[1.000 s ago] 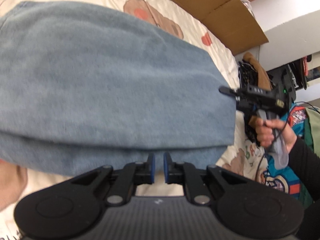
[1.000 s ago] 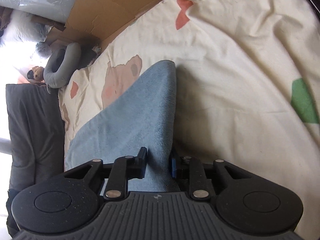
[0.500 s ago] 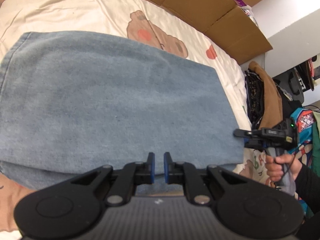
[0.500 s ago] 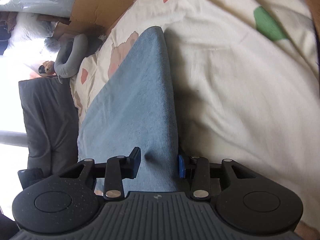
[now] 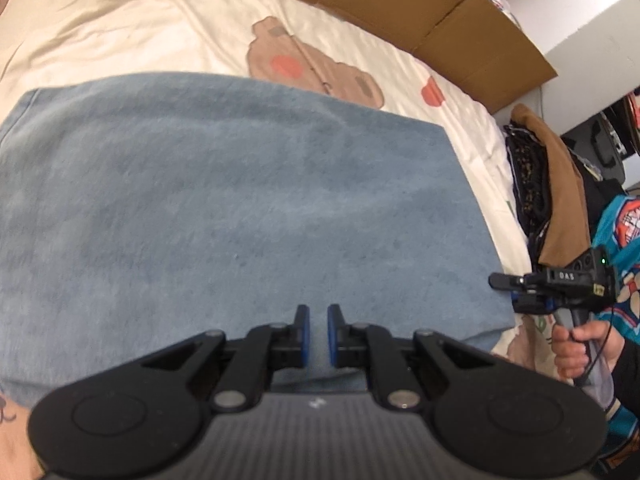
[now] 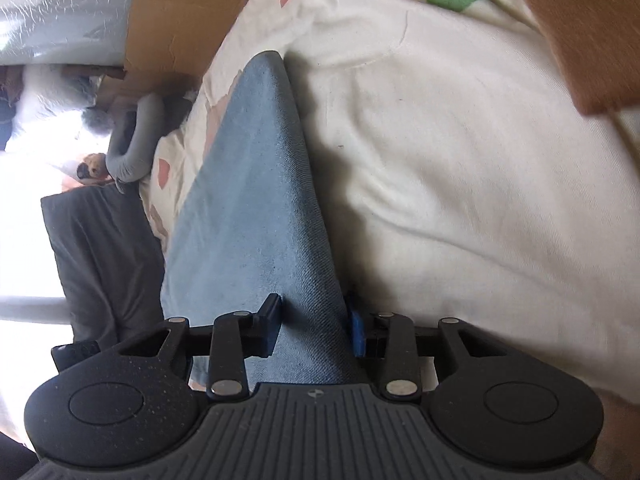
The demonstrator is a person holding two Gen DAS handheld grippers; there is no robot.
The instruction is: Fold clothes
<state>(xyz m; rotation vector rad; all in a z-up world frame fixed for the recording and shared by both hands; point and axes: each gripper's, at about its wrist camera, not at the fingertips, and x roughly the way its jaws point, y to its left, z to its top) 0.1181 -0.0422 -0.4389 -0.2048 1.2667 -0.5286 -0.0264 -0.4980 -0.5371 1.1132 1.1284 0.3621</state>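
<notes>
Cream cartoon-print bedsheet (image 5: 168,36) is carrying the folded blue denim garment (image 5: 240,208), lying flat mid-bed. Left tongs (image 5: 318,332) are sitting nearly pressed together, pinching nothing, over its near edge. Right tongs (image 6: 314,324) are spread, having just been opening, straddling the denim's edge without pressing it.

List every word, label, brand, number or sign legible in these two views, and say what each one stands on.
"DAS": pale letters on the black body of the right claw, seen in the left wrist view; blurred, so this reading is unsure.
Small white mark on the ribbed grey body of the left claw: a logo, too small to read.
A like mark sits on the right claw's body in its own view: unreadable.
Yellow tag at that claw's rear: too small.
Teal printed garment: graphics, no legible words.
</notes>
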